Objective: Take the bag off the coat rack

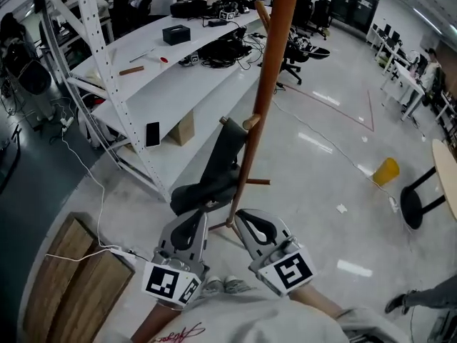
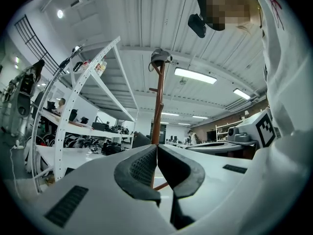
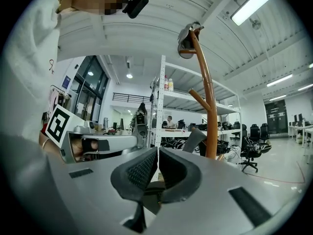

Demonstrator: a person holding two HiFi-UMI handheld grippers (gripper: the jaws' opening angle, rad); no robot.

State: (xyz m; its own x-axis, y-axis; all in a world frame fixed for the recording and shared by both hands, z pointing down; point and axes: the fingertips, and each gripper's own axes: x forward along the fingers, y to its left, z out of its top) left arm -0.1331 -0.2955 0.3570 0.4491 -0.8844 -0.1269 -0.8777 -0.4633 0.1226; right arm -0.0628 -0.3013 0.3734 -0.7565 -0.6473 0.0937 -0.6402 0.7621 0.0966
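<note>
A dark bag (image 1: 213,171) hangs by its strap from a low peg on the brown coat rack pole (image 1: 263,91). Both grippers are held low, just in front of the rack's foot. My left gripper (image 1: 196,219) sits right below the bag, shut with nothing in it. My right gripper (image 1: 246,220) is beside the pole, also shut and empty. In the left gripper view the shut gripper (image 2: 156,150) points up at the pole (image 2: 157,112), with the bag (image 2: 140,140) to its left. In the right gripper view the gripper (image 3: 158,155) is shut, and the bag (image 3: 196,139) hangs beside the pole (image 3: 210,111).
A white shelving rack (image 1: 136,84) with a phone (image 1: 153,133), a black box (image 1: 176,34) and cables stands at the left. Wooden boards (image 1: 68,277) lie at the lower left. A yellow bin (image 1: 385,170), a black stool (image 1: 414,202) and an office chair (image 1: 293,61) are to the right.
</note>
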